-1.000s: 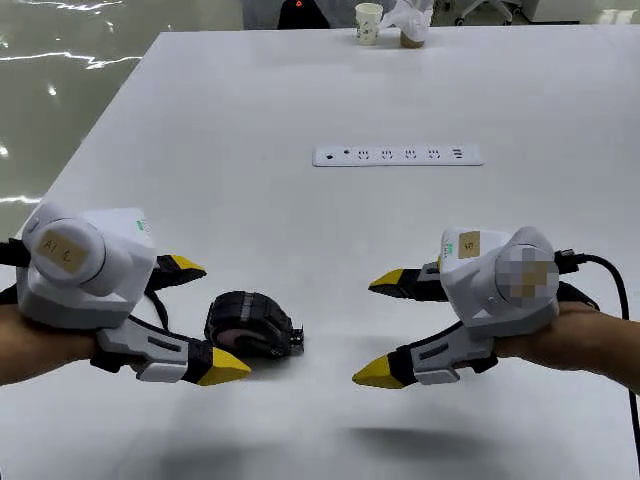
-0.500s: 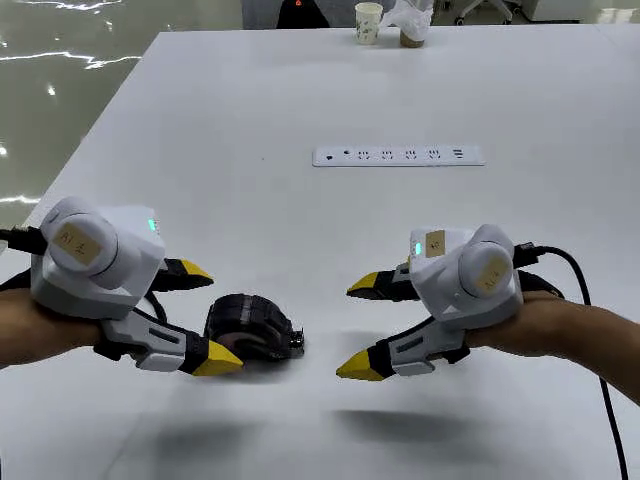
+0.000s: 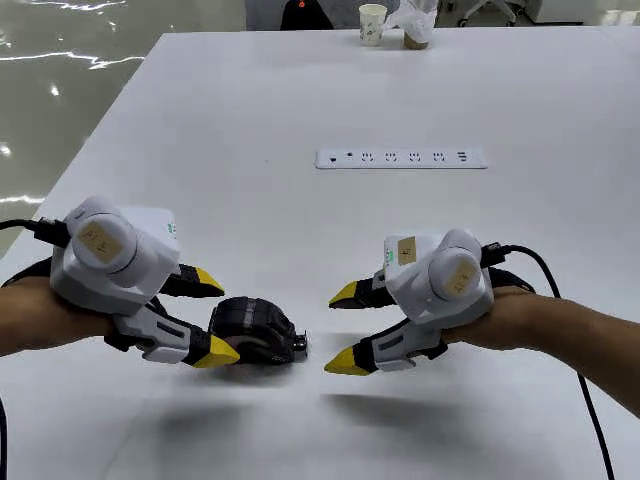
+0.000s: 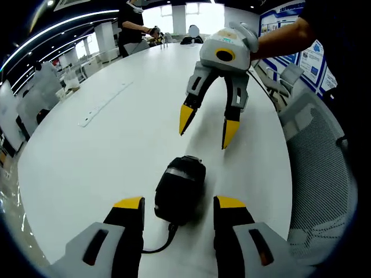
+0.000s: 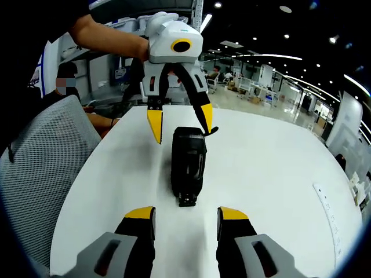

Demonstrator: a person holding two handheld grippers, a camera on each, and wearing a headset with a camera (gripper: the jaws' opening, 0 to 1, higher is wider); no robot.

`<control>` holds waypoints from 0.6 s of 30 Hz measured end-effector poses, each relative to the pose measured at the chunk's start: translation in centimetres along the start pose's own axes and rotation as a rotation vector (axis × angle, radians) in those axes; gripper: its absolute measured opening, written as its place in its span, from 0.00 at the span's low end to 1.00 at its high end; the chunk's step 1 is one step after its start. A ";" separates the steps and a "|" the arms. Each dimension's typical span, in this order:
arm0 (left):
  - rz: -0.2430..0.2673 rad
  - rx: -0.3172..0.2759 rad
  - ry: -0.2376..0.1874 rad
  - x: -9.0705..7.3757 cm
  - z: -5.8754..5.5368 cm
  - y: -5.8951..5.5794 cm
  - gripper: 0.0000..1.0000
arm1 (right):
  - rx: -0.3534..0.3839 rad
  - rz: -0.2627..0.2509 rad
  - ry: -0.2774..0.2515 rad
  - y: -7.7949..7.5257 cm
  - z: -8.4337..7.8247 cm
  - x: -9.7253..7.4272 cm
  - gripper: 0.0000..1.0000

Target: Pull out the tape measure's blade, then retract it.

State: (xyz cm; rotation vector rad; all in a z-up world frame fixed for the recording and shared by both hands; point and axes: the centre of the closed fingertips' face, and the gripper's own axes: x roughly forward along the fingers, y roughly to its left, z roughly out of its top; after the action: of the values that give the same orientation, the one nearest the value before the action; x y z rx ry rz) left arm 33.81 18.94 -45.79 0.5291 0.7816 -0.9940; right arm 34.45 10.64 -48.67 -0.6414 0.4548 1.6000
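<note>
A black tape measure [image 3: 255, 330] lies on the white table [image 3: 300, 220], its blade tab [image 3: 298, 345] pointing right. My left gripper [image 3: 216, 317] is open, its yellow-tipped jaws flanking the rear of the case without touching it. In the left gripper view the tape measure [image 4: 181, 188] sits just between the left gripper's [image 4: 179, 204] tips. My right gripper [image 3: 340, 329] is open, a short way right of the tab and facing it. In the right gripper view the tape measure [image 5: 188, 162] lies just ahead of the right gripper [image 5: 186, 213], and the left gripper [image 5: 180, 121] straddles its far end.
A white power strip [image 3: 401, 158] lies mid-table beyond the grippers. A paper cup [image 3: 372, 22] and a wrapped cup [image 3: 413, 25] stand at the far edge. The table's left edge runs diagonally above a glossy floor. A mesh chair [image 4: 313, 145] stands behind the near edge.
Both grippers have closed in on the tape measure: the left moved right until its jaws flank the case, and the right moved left toward the tab. The tape measure has not moved.
</note>
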 end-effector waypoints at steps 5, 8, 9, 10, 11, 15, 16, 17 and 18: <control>-0.025 0.035 0.029 0.5 -0.3 0.0 0.39 | -0.018 0.019 0.015 0.1 -0.1 0.9 0.35; -0.033 0.044 0.041 0.7 -0.4 0.0 0.38 | -0.028 0.026 0.022 0.0 -0.1 1.4 0.32; -0.038 0.046 0.046 0.8 -0.5 0.1 0.37 | -0.027 0.029 0.026 -0.1 -0.2 1.6 0.32; -0.041 0.050 0.050 0.9 -0.5 0.1 0.37 | -0.029 0.030 0.028 -0.2 -0.2 1.8 0.31; -0.044 0.051 0.056 1.0 -0.6 0.1 0.37 | -0.033 0.032 0.030 -0.2 -0.2 1.9 0.31; -0.054 0.065 0.077 1.3 -1.0 0.3 0.34 | -0.036 0.038 0.039 -0.4 -0.3 2.6 0.26; -0.057 0.067 0.080 1.3 -1.0 0.3 0.34 | -0.035 0.042 0.044 -0.4 -0.3 2.8 0.26; -0.059 0.068 0.082 1.3 -1.0 0.3 0.33 | -0.034 0.044 0.046 -0.4 -0.3 2.9 0.26; -0.061 0.071 0.084 1.3 -1.1 0.3 0.33 | -0.035 0.045 0.047 -0.4 -0.3 3.0 0.25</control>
State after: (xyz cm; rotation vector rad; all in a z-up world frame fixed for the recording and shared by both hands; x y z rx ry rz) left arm 34.16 19.13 -47.48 0.6141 0.8440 -1.0643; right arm 34.71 12.84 -50.82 -0.7006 0.4794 1.6417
